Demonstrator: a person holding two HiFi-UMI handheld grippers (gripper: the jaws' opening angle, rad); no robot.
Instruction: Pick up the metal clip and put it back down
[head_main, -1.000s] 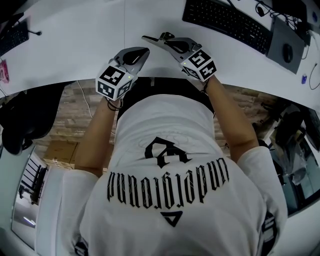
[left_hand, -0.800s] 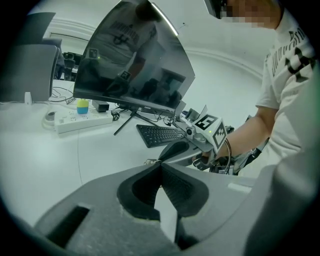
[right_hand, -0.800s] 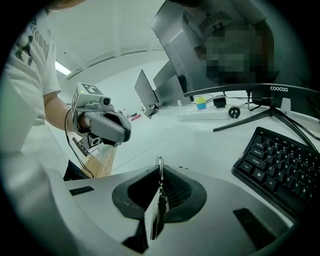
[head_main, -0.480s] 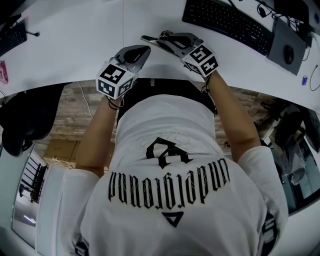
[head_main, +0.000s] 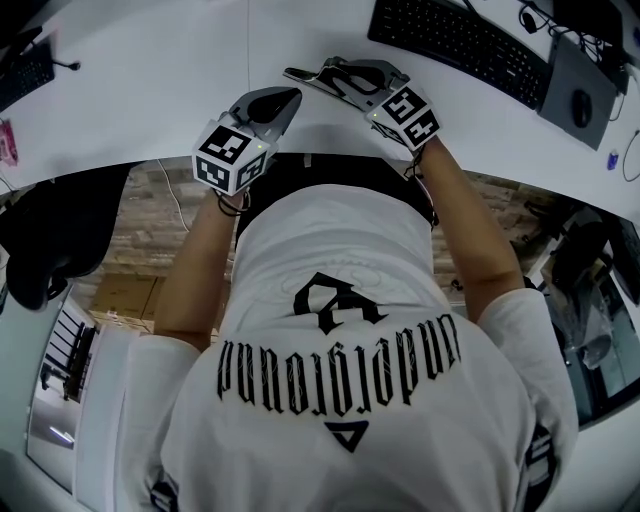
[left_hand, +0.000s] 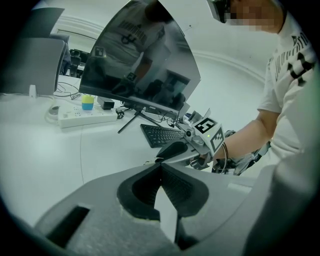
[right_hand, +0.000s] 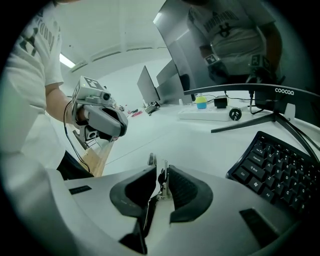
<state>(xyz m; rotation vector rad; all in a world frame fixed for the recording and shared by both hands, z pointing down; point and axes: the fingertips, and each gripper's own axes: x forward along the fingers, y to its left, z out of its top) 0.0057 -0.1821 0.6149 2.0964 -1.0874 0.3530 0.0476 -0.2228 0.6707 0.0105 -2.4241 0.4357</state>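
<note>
Desk (head_main: 150, 80), white. Over its near edge, left gripper (head_main: 288, 98) is pinched together on nothing, and right gripper (head_main: 298, 76) clamps the small metal clip (right_hand: 162, 180). Clip likely light, stiff and slippery, best held across its flat sides.

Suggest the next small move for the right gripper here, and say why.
Probably lower the right gripper toward the white desk and then open it. Its jaws are shut on the metal clip, so the pick-up looks done and only the put-down seems left.
</note>
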